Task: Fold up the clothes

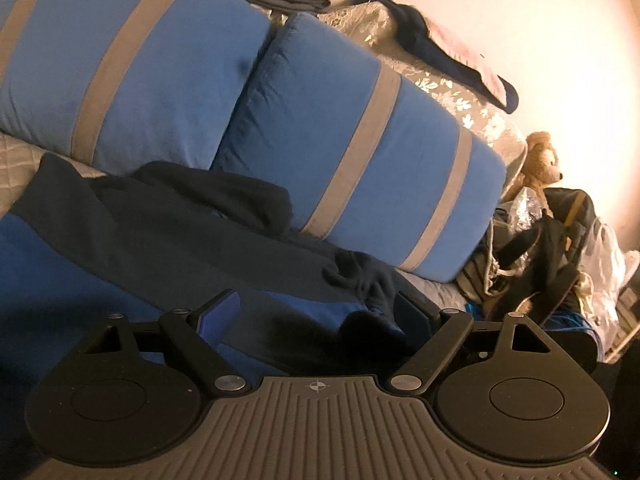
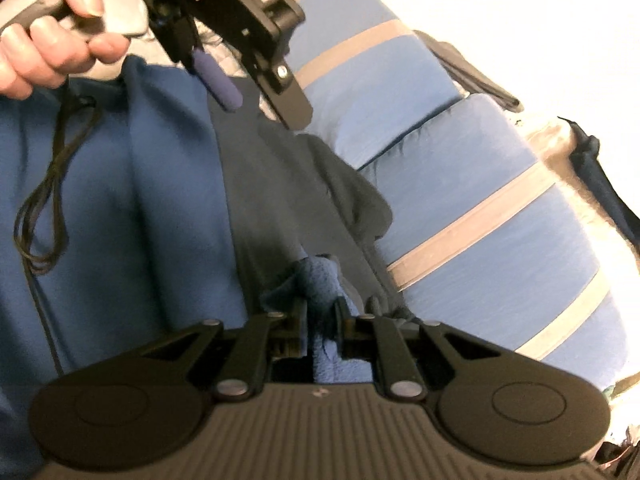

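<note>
A fold of the blue fleece garment (image 2: 320, 280) is pinched by the right gripper (image 2: 322, 328), beside the striped cushions (image 2: 480, 184). The left gripper (image 1: 316, 312) is spread wide above the fleece, nothing held

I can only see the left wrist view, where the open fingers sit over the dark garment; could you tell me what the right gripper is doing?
Observer: The right gripper is shut on a bunch of the blue fleece garment.
Operator: Thank you. Is the left gripper visible from there?
Observer: Yes, the left gripper is above the fabric with its jaws apart, holding nothing.
Operator: Can you see who holds it?
Observer: A hand grips its handle, and a black cord hangs looped below.
</note>
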`<action>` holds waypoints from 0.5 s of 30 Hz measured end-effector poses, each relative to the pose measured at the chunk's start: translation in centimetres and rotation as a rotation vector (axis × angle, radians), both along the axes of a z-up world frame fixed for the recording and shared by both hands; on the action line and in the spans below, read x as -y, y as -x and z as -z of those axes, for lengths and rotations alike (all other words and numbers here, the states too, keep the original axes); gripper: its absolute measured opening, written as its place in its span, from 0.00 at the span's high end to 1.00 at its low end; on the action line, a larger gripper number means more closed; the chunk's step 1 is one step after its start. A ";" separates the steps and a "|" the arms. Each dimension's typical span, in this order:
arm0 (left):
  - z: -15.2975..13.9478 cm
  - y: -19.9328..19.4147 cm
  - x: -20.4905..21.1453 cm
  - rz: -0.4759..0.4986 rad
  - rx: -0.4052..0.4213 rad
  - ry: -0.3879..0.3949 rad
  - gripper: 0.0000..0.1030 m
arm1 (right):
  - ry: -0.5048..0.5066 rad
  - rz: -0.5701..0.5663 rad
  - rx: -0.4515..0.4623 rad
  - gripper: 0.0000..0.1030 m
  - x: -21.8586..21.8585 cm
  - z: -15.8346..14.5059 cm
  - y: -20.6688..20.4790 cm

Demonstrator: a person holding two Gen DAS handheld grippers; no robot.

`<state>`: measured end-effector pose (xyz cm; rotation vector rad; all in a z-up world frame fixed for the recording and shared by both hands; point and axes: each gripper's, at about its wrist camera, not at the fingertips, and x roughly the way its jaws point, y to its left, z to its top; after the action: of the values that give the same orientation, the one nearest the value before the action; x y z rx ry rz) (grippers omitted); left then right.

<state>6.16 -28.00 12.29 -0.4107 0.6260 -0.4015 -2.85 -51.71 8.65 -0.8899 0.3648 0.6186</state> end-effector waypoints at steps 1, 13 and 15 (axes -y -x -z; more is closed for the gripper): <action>-0.1 -0.1 0.0 0.006 -0.012 0.008 0.18 | -0.010 -0.002 0.005 0.86 0.1 -0.2 0.1; 1.0 -2.9 1.8 0.096 -0.307 0.307 0.18 | -0.119 0.030 0.004 0.87 1.0 -2.2 -0.4; 1.6 -3.2 2.4 0.111 -0.366 0.365 0.18 | -0.137 0.041 0.004 0.87 1.2 -2.3 -0.5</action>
<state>9.36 -30.45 10.72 -0.8113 0.9377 -0.5552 -2.33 -52.86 10.93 -0.7512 0.3324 0.5970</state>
